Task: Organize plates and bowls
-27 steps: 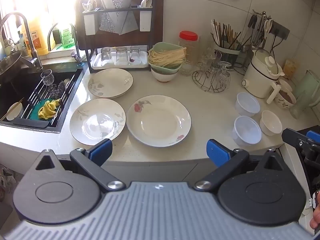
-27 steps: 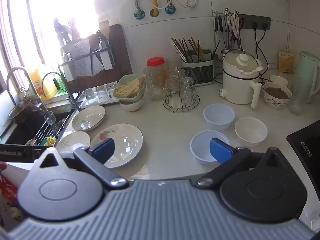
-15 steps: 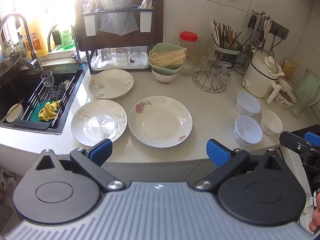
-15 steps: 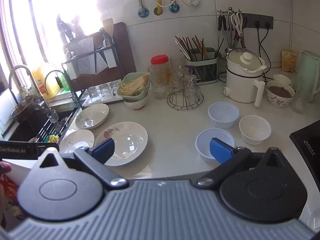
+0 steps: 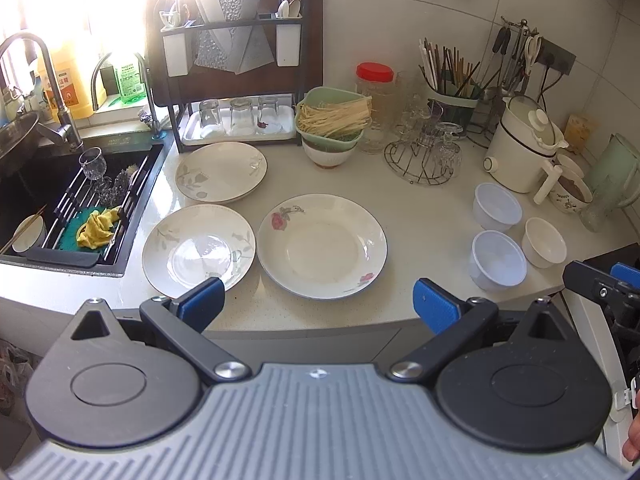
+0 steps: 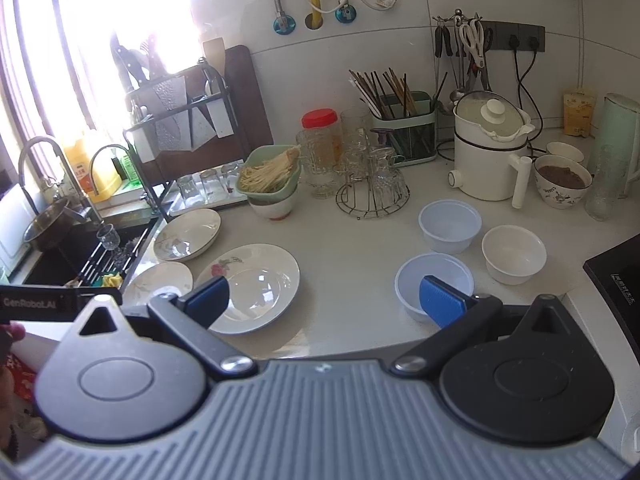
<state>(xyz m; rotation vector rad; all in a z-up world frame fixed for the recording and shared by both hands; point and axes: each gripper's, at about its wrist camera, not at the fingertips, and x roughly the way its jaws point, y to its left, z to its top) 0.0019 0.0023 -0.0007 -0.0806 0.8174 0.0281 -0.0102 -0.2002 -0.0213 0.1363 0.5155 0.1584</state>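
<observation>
Both my grippers' fingers (image 5: 316,304) (image 6: 324,300) spread, empty. Nothing stacked yet: three white china plates (image 5: 322,246) lie left of the translucent plastic bowls (image 5: 498,260) on the desk (image 5: 420,216).

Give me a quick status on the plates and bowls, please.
Left gripper and right gripper open, empty. Three plates and three bowls unstacked on counter. Nothing in the way.

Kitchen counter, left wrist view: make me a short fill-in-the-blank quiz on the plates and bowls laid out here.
1. The number of plates lying flat on the counter is ____.
2. The rose-patterned plate is the ____ of the plates.
3. The green colander sits on a bowl and holds dry ____.
4. Both the left gripper and the right gripper hold ____.

Missing words: three; largest; noodles; nothing
</observation>
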